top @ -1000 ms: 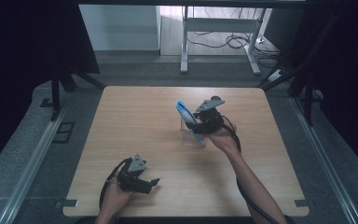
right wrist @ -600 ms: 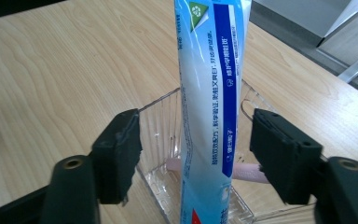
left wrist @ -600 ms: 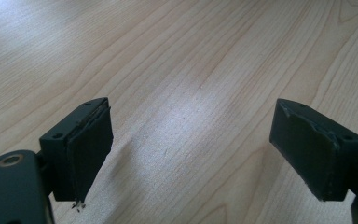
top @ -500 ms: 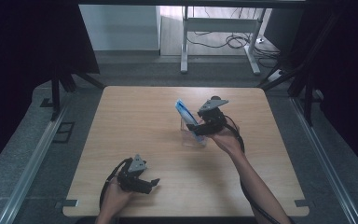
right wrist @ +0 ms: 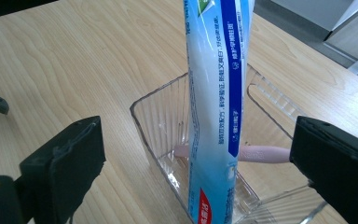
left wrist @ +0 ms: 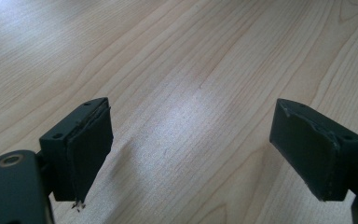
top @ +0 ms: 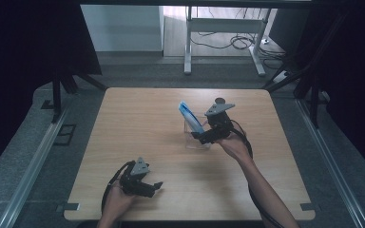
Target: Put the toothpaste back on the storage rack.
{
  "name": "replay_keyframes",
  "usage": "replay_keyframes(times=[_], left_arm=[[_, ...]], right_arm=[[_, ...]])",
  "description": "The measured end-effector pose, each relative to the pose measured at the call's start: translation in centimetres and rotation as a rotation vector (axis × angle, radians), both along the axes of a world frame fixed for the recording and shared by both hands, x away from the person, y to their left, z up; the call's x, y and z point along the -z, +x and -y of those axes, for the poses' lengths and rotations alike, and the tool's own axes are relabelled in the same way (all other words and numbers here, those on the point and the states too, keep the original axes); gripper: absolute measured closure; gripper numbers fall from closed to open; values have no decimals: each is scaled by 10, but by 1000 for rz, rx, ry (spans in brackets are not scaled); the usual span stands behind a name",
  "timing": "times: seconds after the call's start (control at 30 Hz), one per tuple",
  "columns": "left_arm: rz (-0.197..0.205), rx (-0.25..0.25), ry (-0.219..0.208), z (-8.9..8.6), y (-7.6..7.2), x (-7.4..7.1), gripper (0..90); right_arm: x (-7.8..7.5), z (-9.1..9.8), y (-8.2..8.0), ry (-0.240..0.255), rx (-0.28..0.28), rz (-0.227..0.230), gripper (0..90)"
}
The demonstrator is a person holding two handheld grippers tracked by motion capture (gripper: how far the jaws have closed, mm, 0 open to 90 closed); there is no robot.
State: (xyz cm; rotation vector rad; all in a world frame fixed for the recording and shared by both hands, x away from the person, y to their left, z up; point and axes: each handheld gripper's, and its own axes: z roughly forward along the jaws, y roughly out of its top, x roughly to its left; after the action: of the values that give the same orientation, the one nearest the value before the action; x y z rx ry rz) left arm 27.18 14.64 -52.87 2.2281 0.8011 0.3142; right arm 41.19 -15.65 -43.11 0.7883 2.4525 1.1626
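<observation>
the right tool [top: 200, 136] sits released beside a clear tray [right wrist: 168, 121] holding an upright toothpaste tube [right wrist: 216, 93]. the left tool [top: 153, 187] rests released, low on the wooden surface [top: 138, 123], grey floor [top: 24, 156] around.

The toothpaste tube [right wrist: 219, 93] hides part of the pink item [right wrist: 261, 154].

High view looked forward and down over the whole tabletop [top: 138, 118], left gripper view sat close above bare wood between its fingers [left wrist: 81, 149], right gripper view faced a clear container [right wrist: 168, 121] at close range, also seen from above.
</observation>
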Motion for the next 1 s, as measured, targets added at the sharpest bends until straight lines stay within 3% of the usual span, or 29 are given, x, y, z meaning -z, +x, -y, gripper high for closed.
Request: replay_keyframes(times=[0.53,1.0], left_arm=[[-5,1,4,1,0,1,134],[10,1,0,0,-1,-1,133]], right_arm=[[0,9,-20,-15,-26,3,17],[0,22,-40,-7,-15,16,17]])
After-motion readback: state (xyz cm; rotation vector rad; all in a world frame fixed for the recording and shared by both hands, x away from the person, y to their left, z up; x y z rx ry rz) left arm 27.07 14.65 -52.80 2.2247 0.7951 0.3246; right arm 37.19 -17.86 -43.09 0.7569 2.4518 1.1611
